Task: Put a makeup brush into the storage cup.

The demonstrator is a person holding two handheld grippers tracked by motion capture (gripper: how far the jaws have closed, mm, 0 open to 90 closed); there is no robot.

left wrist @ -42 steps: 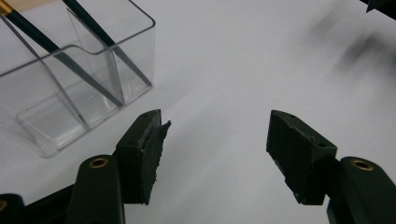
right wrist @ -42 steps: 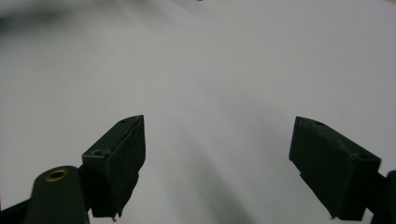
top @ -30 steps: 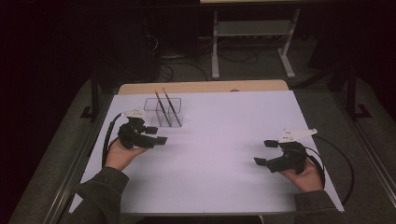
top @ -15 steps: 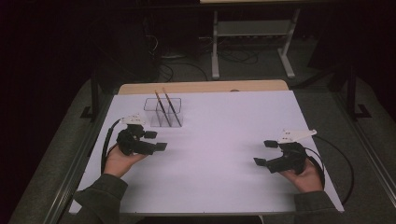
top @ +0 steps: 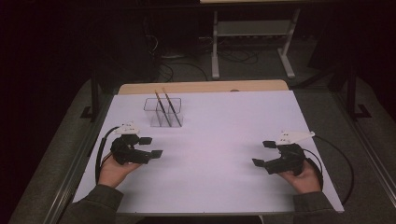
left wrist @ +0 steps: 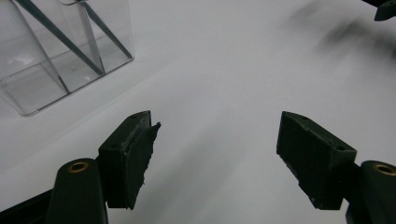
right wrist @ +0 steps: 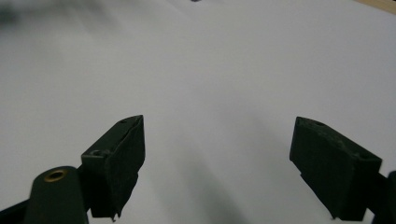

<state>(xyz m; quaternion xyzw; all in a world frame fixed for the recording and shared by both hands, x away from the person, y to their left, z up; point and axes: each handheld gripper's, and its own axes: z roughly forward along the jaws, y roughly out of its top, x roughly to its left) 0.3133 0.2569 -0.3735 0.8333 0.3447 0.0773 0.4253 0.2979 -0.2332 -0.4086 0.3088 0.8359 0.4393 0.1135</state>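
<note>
Two grippers on the white table [top: 219, 116], one clear holder [top: 163, 112], two thin dark sticks [top: 166, 107] leaning inside it. The holder is a see-through box with divided compartments, standing upright toward the far left of the sheet; both sticks slant across it, tips poking above the rim. In the left gripper view the holder [left wrist: 56, 51] sits up and to the left of the jaws, near but apart. The left gripper [top: 152, 147] has slid back toward the person and away from the holder since a second ago, its jaws just widening, nothing between them. The right gripper [top: 262, 153] rests low at the right, unmoved, jaws spread wide and empty.
</note>
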